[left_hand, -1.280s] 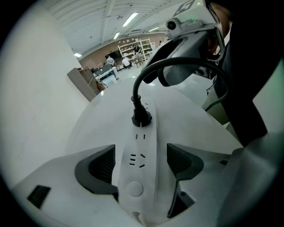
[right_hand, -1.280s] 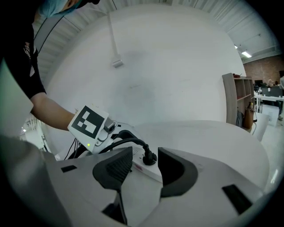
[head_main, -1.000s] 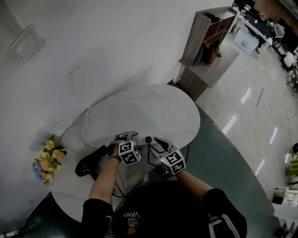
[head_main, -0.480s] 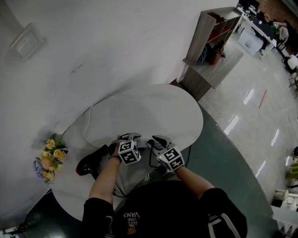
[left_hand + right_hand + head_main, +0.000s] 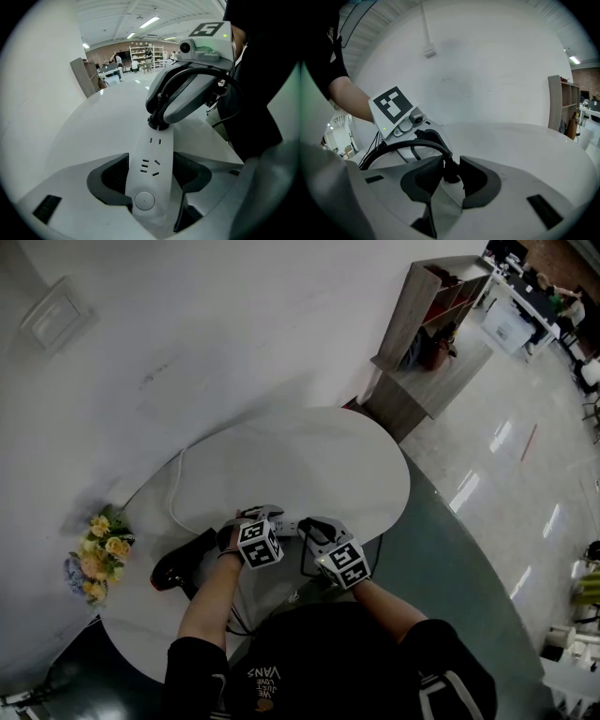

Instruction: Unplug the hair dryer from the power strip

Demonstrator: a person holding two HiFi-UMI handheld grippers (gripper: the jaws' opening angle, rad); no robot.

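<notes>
Head view: the left gripper (image 5: 265, 517) and right gripper (image 5: 312, 527) are meeting over the power strip (image 5: 287, 524) at the table's (image 5: 328, 456) near edge, with the hair dryer (image 5: 183, 563) lying off to the left.

Left gripper view: the jaws, just closing, are pinching the power strip.

Right gripper view: the jaws, also just closing, are clamping the plug (image 5: 451, 172) (not yet pulled out).

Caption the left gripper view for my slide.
Left gripper, jaws just closing, clamps the power strip; right gripper, also closing, pinches the plug.
</notes>
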